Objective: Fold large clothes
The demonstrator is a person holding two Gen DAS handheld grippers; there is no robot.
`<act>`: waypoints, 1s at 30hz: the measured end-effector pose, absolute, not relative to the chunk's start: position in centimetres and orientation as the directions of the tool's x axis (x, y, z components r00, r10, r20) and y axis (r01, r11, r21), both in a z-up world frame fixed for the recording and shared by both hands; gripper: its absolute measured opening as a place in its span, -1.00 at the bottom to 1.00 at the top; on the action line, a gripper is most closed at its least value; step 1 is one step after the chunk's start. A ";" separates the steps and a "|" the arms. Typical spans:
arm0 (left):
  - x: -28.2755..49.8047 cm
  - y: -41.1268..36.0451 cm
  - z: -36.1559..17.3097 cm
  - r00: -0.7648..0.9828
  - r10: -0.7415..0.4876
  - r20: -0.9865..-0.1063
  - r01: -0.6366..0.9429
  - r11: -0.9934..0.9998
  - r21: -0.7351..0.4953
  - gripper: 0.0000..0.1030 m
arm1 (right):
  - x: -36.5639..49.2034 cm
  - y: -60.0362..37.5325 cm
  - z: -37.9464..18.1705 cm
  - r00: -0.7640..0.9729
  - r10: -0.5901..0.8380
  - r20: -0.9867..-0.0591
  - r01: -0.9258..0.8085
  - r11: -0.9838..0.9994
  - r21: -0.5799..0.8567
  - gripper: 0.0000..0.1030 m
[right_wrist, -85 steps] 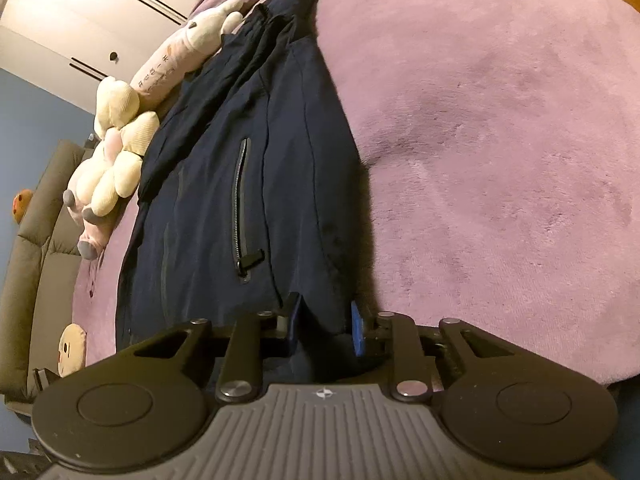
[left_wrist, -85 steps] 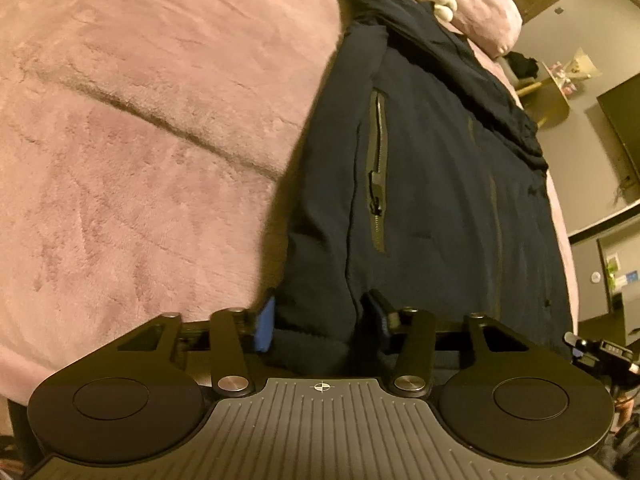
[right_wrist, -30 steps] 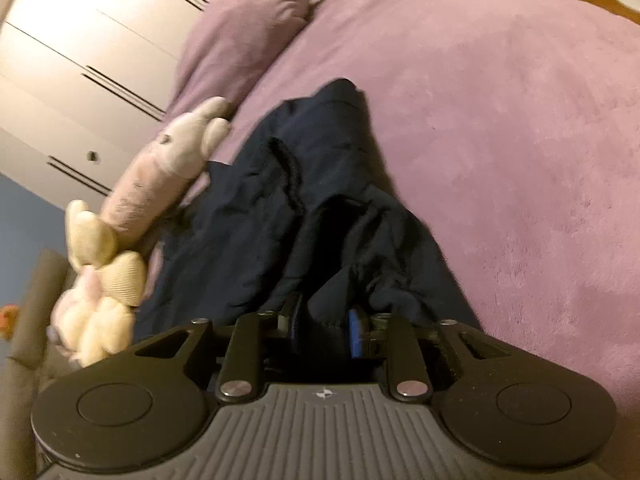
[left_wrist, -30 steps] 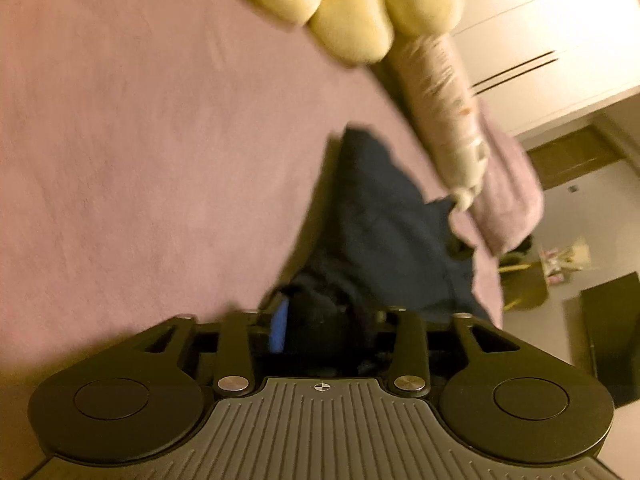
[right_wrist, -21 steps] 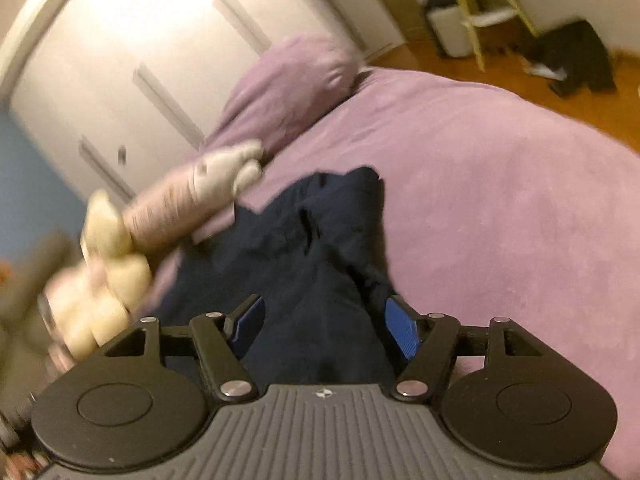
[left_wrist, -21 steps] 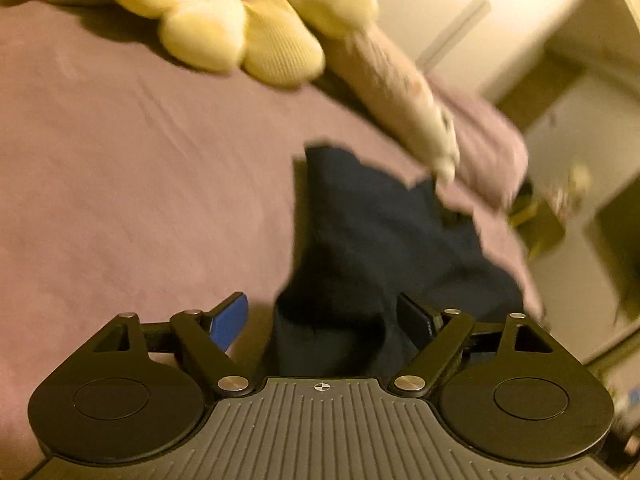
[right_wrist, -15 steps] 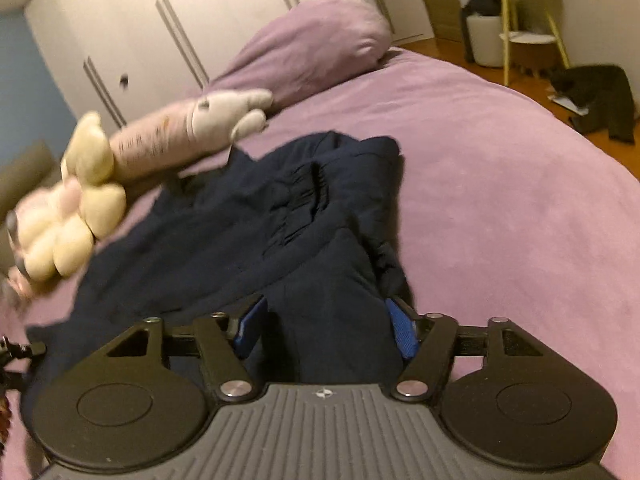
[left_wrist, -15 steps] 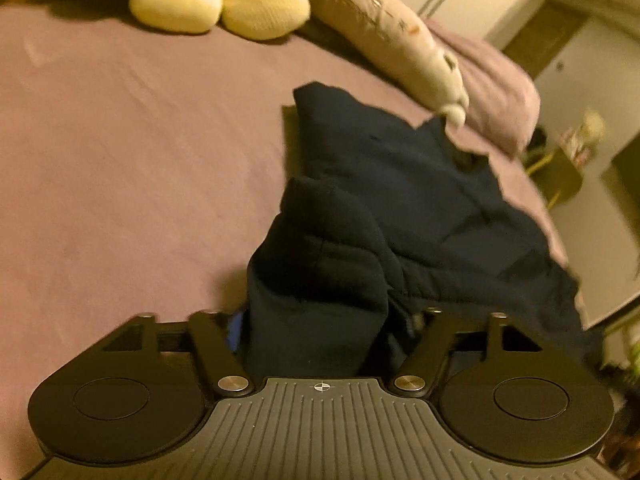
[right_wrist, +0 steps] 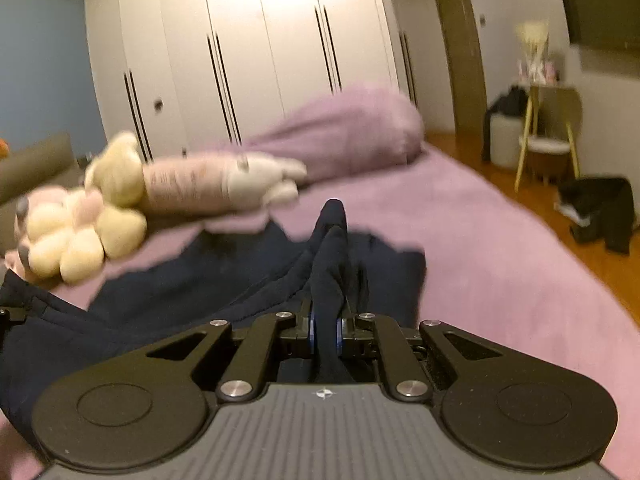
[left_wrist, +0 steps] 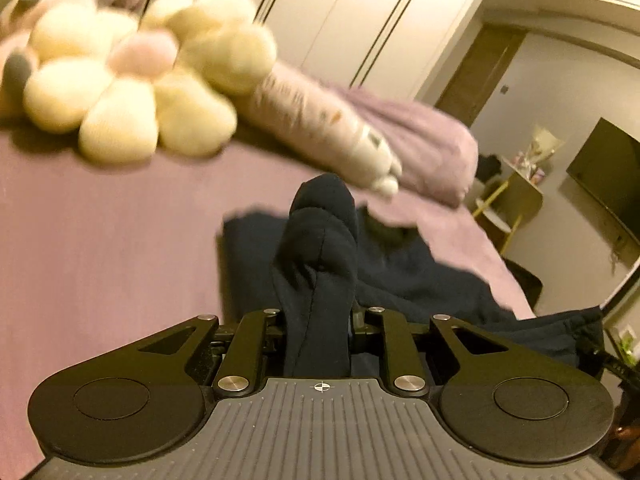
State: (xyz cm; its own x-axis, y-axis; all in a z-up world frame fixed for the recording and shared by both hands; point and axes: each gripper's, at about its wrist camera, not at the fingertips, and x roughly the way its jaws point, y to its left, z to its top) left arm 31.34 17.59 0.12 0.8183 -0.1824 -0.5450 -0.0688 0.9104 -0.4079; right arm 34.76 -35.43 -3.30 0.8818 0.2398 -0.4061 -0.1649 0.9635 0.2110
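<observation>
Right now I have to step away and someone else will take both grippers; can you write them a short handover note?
Left gripper: jaws just closed, shut on a bunched fold of the navy jacket.
Right gripper: jaws just closed, shut on another fold of it.
The rest of the jacket lies crumpled on the purple bed, near the plush toys.
Done: both folds gripped.
Left: carry them over, lay flat, finish the fold.
</observation>
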 end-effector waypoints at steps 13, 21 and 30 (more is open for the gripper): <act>50.1 16.3 1.1 0.867 0.051 -0.496 -0.212 0.938 -0.274 -0.55 | 54.2 -30.3 -0.3 0.922 0.042 -0.384 0.005 0.993 0.121 -0.84; 54.2 12.4 -8.9 0.824 0.261 -0.502 -0.312 0.950 -0.019 -0.30 | 61.0 -27.7 -9.4 0.874 -0.122 -0.470 0.134 0.991 -0.009 -0.84; 55.1 14.5 -14.0 0.800 0.226 -0.556 -0.349 0.929 -0.124 0.08 | 62.8 -27.5 -14.9 0.848 -0.126 -0.515 0.135 0.991 -0.020 -0.79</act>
